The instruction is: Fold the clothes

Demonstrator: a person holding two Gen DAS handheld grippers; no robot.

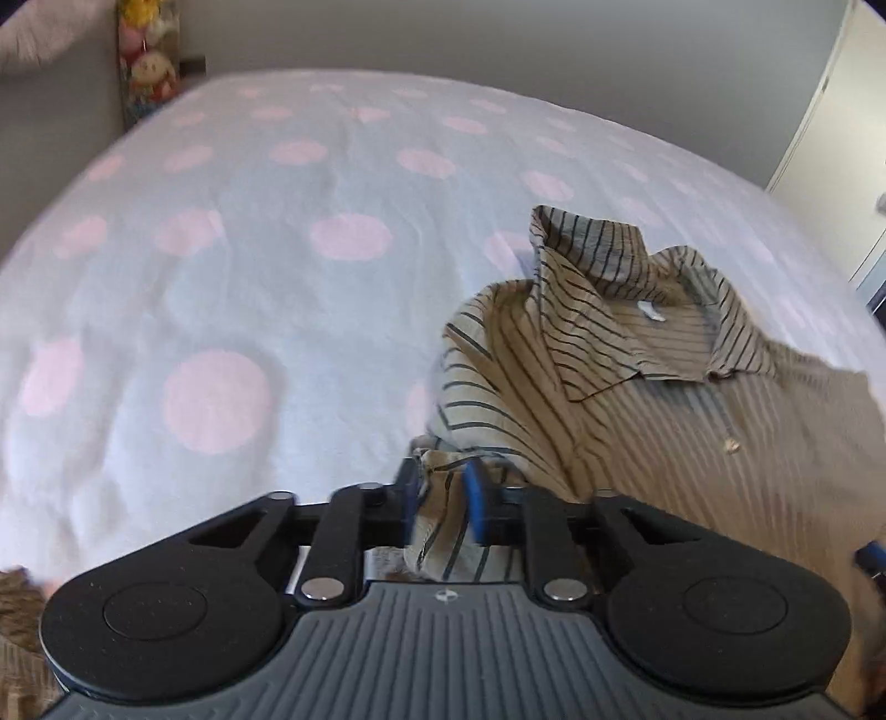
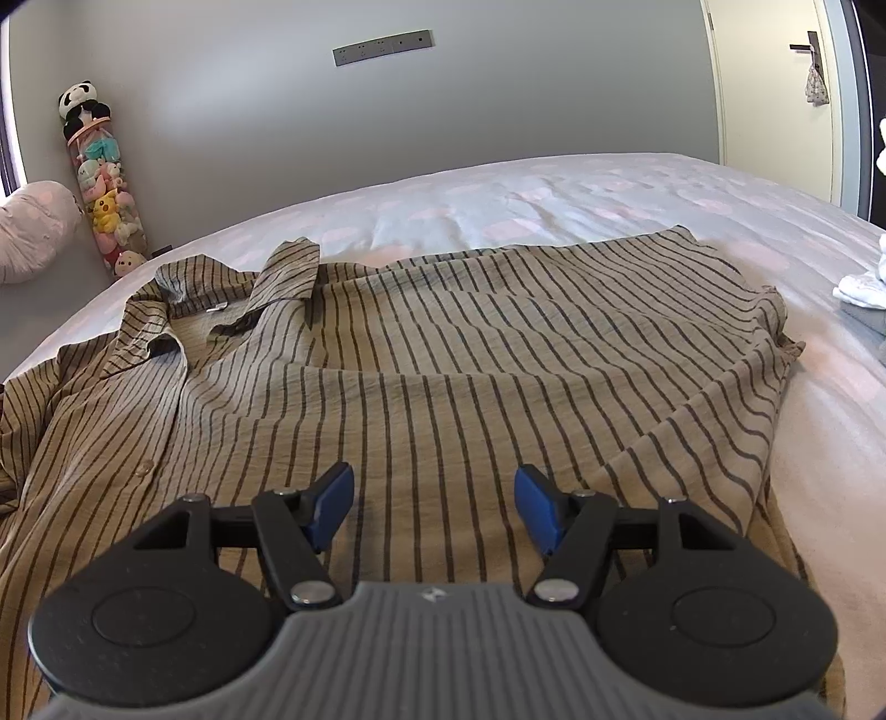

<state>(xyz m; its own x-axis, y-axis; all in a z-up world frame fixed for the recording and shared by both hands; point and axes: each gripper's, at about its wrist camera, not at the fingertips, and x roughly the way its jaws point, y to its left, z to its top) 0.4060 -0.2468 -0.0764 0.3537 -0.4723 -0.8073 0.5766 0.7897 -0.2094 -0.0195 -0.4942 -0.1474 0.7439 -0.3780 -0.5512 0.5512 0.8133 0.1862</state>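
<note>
We find the left gripper (image 1: pixel 443 498) clamped on a fold of the striped shirt (image 2: pixel 443 343), collar towards the bed's (image 1: pixel 221 249) far-left corner; right gripper (image 2: pixel 433 507) spread empty over its body

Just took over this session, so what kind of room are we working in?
Most likely a bedroom in a home: the striped shirt lies on a bed with a pink-dotted sheet, a tall tube of plush toys stands in the corner, and a door is at right.

Dotted bedsheet (image 1: pixel 232 232), tube of plush toys (image 2: pixel 108 188), door (image 2: pixel 775 83), wall socket strip (image 2: pixel 382 47)
</note>
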